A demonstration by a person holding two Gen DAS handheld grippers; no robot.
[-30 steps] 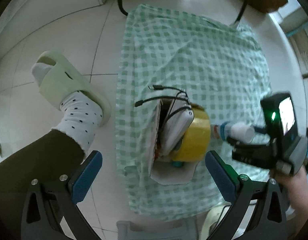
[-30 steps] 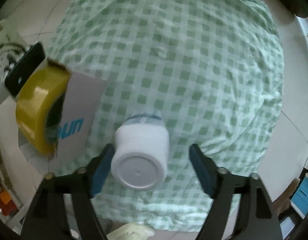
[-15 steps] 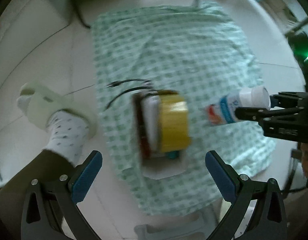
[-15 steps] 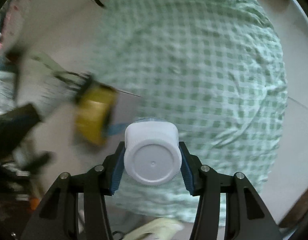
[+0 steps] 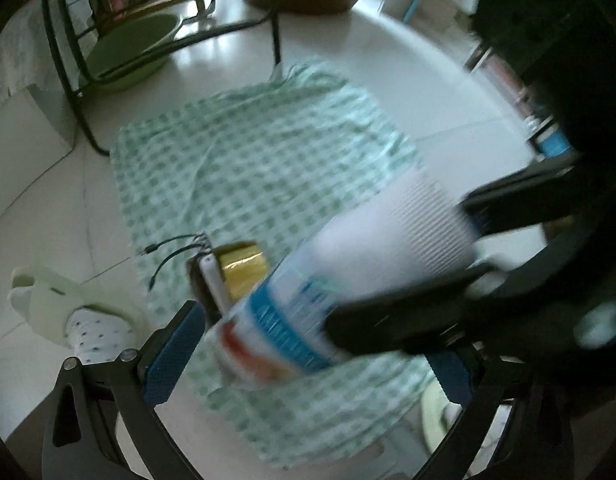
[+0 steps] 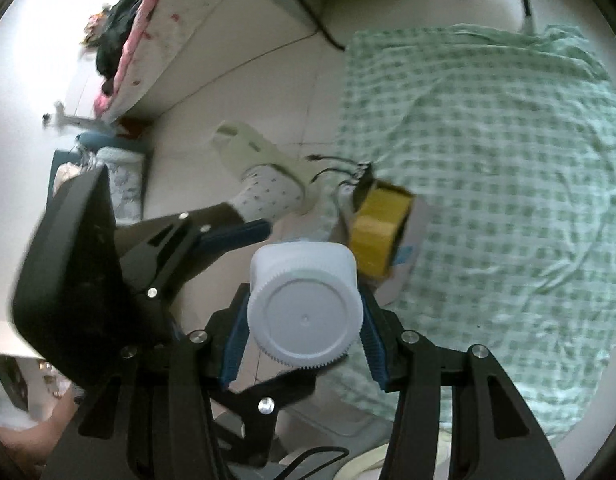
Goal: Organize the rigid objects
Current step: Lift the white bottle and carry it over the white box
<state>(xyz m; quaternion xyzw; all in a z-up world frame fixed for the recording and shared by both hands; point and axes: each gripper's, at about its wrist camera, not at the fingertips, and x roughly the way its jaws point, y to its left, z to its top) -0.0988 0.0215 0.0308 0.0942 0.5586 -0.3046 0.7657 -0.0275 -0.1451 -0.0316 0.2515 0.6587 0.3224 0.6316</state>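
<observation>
The right gripper (image 6: 304, 344) is clamping its ribbed blue pads on a white plastic bottle (image 6: 304, 300) with a ridged round cap, raised above the wrinkled green checked cloth (image 6: 487, 168). At one o'clock from the bottle, a glossy yellow tape roll (image 6: 381, 224) is sitting in a cardboard box. The left gripper (image 5: 311, 340), having just narrowed slightly, is gaping empty; only its view is showing the bottle's blue label, blurred, and bare cloth beyond.

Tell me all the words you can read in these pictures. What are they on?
None can be read.
White bottle: its blue band carries pale lettering, smeared by motion blur.
Cardboard box: a scrap of blue print by the yellow tape roll, too blurred and cut off to read.
Bottle cap: plain, no writing.
Green checked cloth: pattern only, no words.
</observation>
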